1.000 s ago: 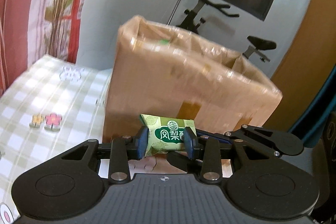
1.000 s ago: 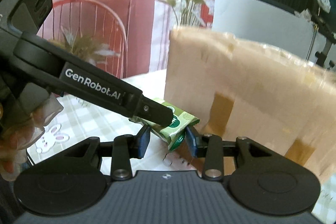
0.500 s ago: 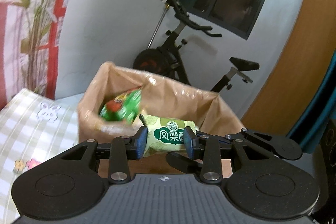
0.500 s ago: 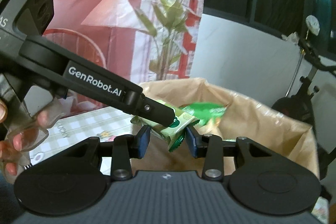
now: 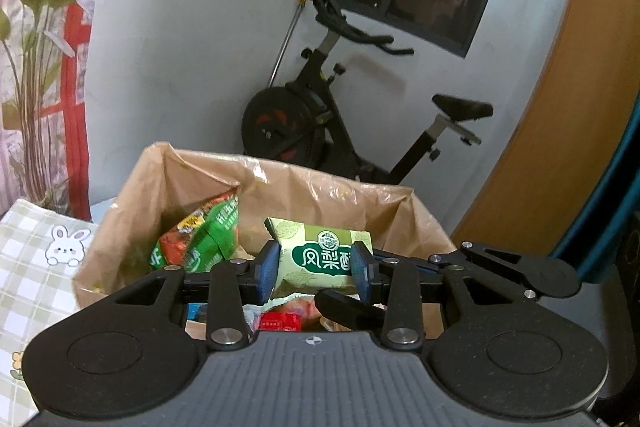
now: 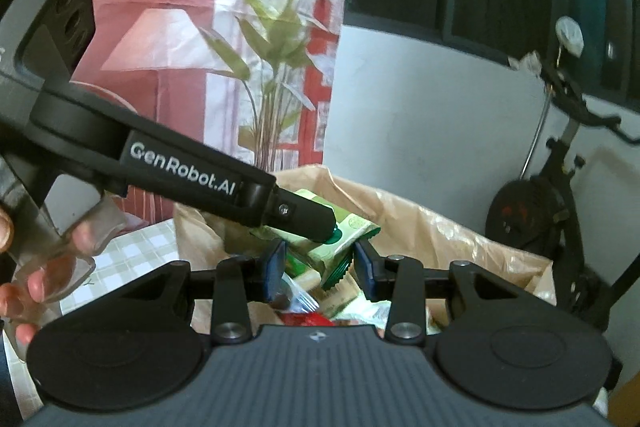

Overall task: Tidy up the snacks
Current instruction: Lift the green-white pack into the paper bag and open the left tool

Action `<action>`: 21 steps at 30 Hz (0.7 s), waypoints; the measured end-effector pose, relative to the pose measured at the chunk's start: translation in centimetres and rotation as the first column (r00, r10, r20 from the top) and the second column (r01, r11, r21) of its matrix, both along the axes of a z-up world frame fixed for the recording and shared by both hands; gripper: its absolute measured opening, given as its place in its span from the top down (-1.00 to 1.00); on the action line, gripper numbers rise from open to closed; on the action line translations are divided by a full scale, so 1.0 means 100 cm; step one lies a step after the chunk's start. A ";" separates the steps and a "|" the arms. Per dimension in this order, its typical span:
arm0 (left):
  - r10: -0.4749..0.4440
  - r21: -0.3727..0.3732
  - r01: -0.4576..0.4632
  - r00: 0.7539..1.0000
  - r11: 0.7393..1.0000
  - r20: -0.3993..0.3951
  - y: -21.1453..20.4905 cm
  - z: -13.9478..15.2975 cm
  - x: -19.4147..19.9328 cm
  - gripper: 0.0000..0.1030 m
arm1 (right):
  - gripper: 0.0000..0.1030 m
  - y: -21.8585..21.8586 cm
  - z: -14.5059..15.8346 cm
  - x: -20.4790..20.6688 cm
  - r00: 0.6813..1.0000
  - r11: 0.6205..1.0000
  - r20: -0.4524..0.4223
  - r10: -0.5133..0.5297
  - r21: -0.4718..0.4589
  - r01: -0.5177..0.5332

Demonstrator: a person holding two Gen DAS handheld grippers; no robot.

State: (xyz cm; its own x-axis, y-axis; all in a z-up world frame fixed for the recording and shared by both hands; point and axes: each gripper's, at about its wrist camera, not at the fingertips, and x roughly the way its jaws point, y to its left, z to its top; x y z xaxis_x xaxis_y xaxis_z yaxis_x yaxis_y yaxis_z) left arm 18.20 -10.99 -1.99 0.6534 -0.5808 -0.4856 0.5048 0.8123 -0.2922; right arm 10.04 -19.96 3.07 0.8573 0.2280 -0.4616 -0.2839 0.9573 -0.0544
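Left wrist view is showing the left claw point(image 5: 316, 269) clenching 1 pale green pineapple cake packet point(image 5: 322, 259), hanging right above the open brown box point(image 5: 120, 227), so I'm guessing we're sitting at the drop-in step. Right claw point(image 6: 320, 269) is looking spread apart and gripping nothing, with the packet's end poking between its fingers. Next move is probably just loosening the left grip so it's falling inside. Counting what's visible: 1 held packet, 1 red-green snack bag point(image 5: 200, 239) in the box, plus a few wrappers underneath I can't count

surface: table point(image 5: 24, 279), checked cloth (bunny print) | on it: brown snack bag point(image 5: 132, 195), upright, open top
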 end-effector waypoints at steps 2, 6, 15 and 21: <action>-0.001 0.006 0.001 1.000 1.000 -0.016 -0.002 -0.004 0.006 0.22 | 0.22 -0.005 -0.004 0.004 1.000 1.000 -0.021 -0.006 0.004 0.006; 0.000 0.028 0.001 0.999 1.000 -0.046 -0.009 -0.014 0.015 0.21 | 0.22 -0.014 -0.014 0.013 0.997 0.999 -0.071 -0.029 0.030 0.031; 0.027 0.084 -0.020 0.996 0.996 -0.084 -0.014 -0.023 0.024 0.10 | 0.15 -0.029 -0.025 0.024 0.980 0.990 -0.187 -0.065 0.112 0.087; 0.057 0.120 -0.047 0.995 0.992 -0.081 -0.011 -0.021 0.023 -0.13 | 0.13 -0.030 -0.019 0.022 0.974 0.988 -0.200 -0.109 0.089 0.128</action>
